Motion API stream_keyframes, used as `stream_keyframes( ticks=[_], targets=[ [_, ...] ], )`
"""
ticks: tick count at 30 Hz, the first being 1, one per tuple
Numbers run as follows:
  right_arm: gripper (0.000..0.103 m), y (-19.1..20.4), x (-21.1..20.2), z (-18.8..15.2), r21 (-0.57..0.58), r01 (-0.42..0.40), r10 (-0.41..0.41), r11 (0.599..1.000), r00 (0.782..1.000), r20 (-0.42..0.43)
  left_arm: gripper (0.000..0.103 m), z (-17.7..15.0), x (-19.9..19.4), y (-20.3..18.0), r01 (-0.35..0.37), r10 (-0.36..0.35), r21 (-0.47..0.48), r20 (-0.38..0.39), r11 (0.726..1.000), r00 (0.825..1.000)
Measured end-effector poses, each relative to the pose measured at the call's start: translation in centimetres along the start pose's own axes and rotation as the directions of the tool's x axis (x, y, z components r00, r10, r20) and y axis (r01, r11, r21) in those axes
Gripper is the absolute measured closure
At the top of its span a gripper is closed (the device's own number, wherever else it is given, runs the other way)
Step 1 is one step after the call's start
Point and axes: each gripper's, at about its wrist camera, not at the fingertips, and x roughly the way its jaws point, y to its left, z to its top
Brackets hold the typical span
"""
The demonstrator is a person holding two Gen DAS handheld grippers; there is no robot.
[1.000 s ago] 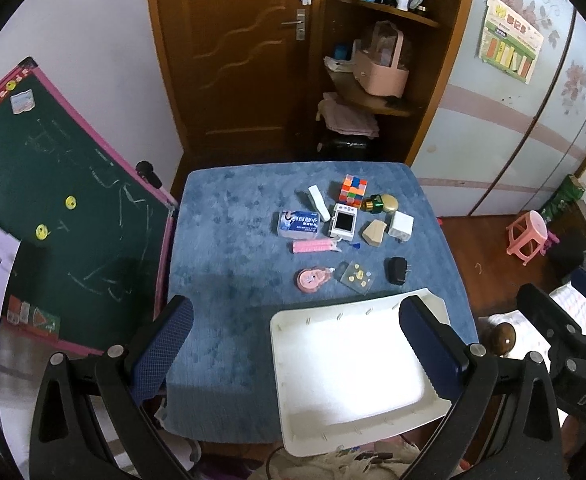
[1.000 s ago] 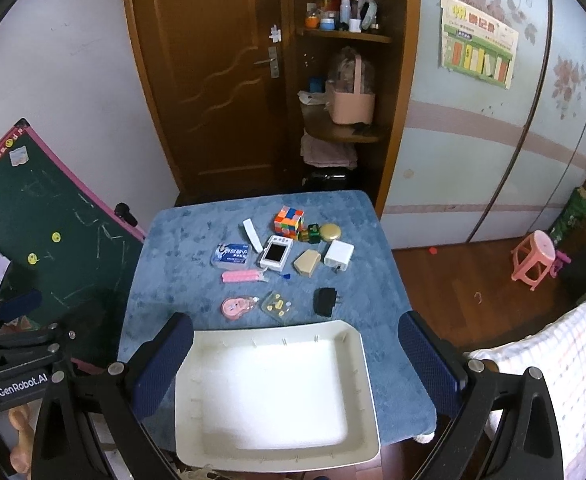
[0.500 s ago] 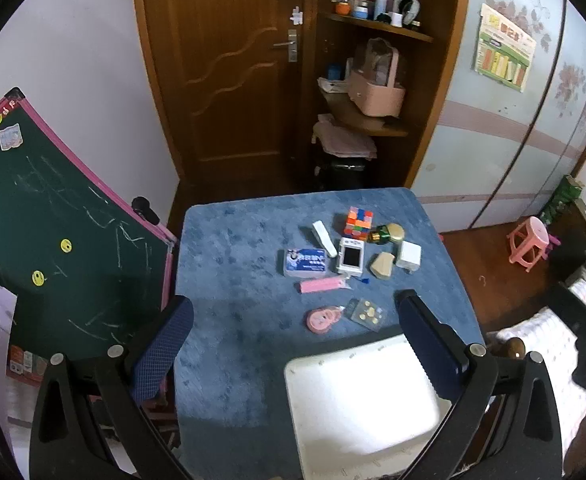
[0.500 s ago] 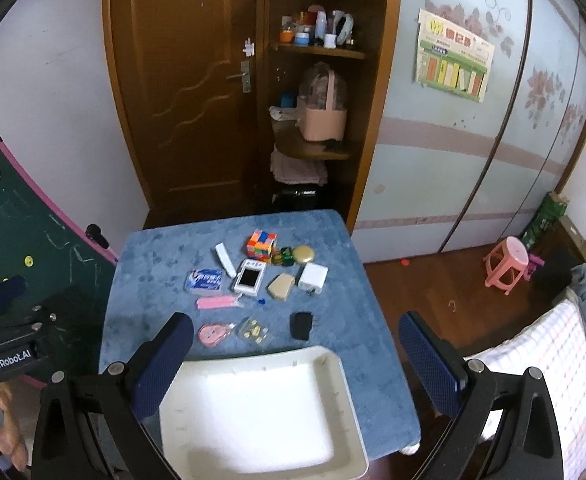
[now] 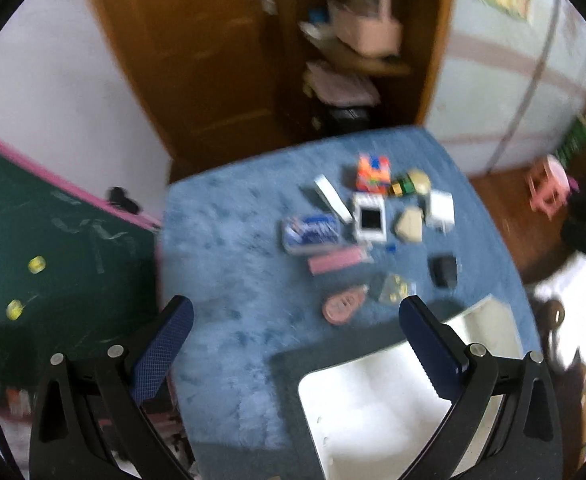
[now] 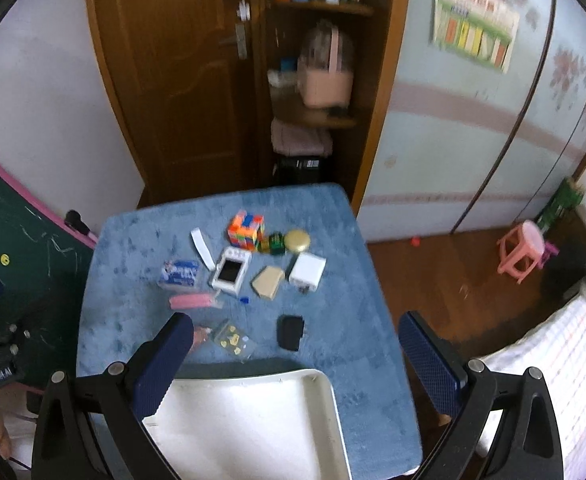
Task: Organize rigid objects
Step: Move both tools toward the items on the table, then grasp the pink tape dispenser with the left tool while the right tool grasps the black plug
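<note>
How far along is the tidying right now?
Nothing looks done: the white tray holds nothing. Nothing is in hand either; both the left hand-held gripper and the right hand-held gripper are open above the table. Every item, from the cube to the black adapter, is left on the blue cloth.

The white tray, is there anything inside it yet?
Empty as far as it shows. The tray has only bare white floor, and the toys, like the cube, lie on the blue table. Its near end is out of view.

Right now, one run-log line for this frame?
left hand-held gripper: open, empty | right hand-held gripper: open, empty | white tray: empty | Rubik's cube: on table
</note>
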Motion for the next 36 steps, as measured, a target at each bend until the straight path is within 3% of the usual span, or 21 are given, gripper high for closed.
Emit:
stream_keyframes(
  ticks=[4,7,17,27,32,36],
  targets=[
    [0.000,-1.0,4.8,-0.2,0.035,-0.005,0.008,0.999,0.995,-0.098,0.001,-0.5,5.3,-2.0,0.051,-0.038,0.119,-0.114,0.992,0.993],
    [0.000,-1.8,8.0,-0.3,0.044,0.006,0.001,0.999,0.988,-0.156,0.001,-1.2,9.4,-2.7,0.078,-0.042,0.175,-0.204,0.982,0.978],
    [0.008,-2.9,18.6,-1.1,0.102,0.006,0.032,0.995,0.932,-0.361,0.001,-1.8,18.3,-2.6,0.143,-0.055,0.194,-0.402,0.971,0.914],
    [0.018,-2.3,26.1,-3.2,0.306,-0.023,0.191,0.952,0.824,-0.534,0.001,-2.3,22.7,-4.6,0.204,-0.020,0.331,-0.483,0.921,0.875],
    [0.031,-2.0,28.3,-3.9,0.355,0.008,0.211,0.935,0.792,-0.574,0.001,-2.8,23.9,-5.4,0.217,-0.004,0.380,-0.489,0.899,0.872],
    [0.033,-1.6,29.1,-3.8,0.367,0.025,0.208,0.930,0.787,-0.581,0.004,-2.7,24.5,-6.0,0.217,-0.001,0.400,-0.475,0.890,0.880]
  ],
)
